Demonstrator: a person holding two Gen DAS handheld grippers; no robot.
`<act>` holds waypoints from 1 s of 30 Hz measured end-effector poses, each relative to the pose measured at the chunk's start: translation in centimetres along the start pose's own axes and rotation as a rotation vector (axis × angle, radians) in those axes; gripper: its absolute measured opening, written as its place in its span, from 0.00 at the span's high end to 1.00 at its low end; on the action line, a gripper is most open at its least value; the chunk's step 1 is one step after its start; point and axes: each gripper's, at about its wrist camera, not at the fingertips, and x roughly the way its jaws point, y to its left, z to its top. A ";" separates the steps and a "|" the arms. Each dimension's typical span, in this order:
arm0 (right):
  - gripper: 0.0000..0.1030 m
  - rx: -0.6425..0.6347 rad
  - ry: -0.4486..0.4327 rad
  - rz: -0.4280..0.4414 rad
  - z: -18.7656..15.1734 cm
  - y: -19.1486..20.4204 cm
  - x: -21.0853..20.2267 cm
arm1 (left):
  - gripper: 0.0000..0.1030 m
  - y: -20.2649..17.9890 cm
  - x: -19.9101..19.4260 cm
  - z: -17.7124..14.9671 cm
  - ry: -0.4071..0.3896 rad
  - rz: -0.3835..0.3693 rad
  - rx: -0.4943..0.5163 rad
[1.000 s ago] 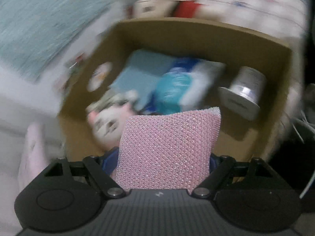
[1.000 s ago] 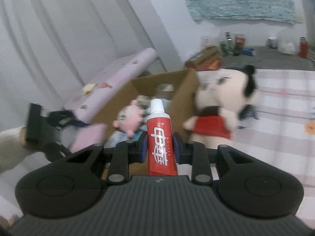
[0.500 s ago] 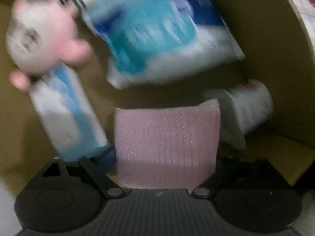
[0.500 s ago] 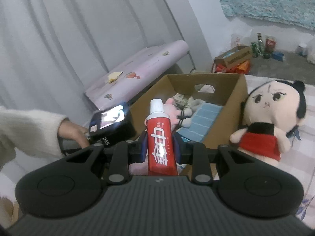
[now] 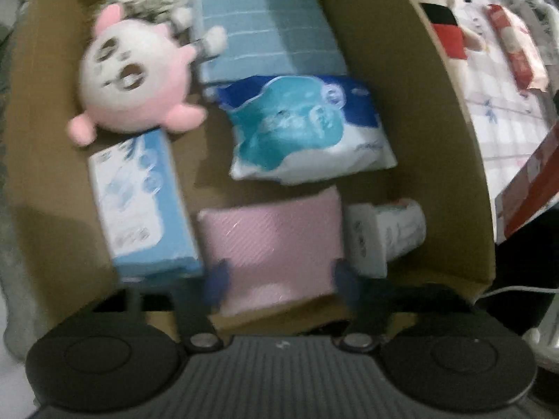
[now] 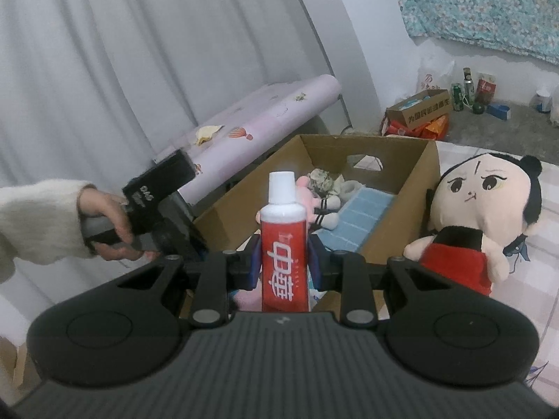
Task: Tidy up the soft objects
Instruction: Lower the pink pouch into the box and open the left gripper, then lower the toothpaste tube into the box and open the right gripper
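In the left wrist view my left gripper [image 5: 279, 279] is over the open cardboard box [image 5: 450, 160]. Its blue pads stand at the two near corners of a pink sponge [image 5: 272, 241] that lies on the box floor; blur hides whether they still grip it. In the right wrist view my right gripper [image 6: 284, 265] is shut on a red and white toothpaste tube [image 6: 284, 244], held upright just in front of the box [image 6: 415, 206].
The box holds a pink round plush [image 5: 129, 80], a blue tissue box [image 5: 139, 202], a blue wipes pack [image 5: 304, 132], a folded teal cloth [image 5: 265, 24] and a white cup [image 5: 387, 234]. A doll in red [image 6: 478, 223] sits right of the box.
My left gripper has drawn back and up from deep inside the box; the pink sponge now rests on the box floor. My right gripper has shifted slightly with the toothpaste.
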 end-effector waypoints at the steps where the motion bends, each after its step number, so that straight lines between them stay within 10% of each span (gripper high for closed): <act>1: 0.75 0.001 0.003 -0.006 0.0 0.0 0.2 | 0.58 0.2 0.2 1.3 -0.013 -0.019 0.008; 11: 0.75 -0.064 0.061 -0.019 2.1 1.0 3.6 | 0.56 -0.2 3.3 2.5 0.019 -0.041 0.023; 20: 0.75 -0.033 0.223 0.087 5.6 3.9 12.6 | 0.54 4.1 -5.4 -3.9 -0.326 -0.074 -0.149; 30: 0.75 0.323 0.415 0.068 2.8 2.6 24.0 | 0.53 8.2 -7.4 -8.2 -0.465 -0.132 -0.296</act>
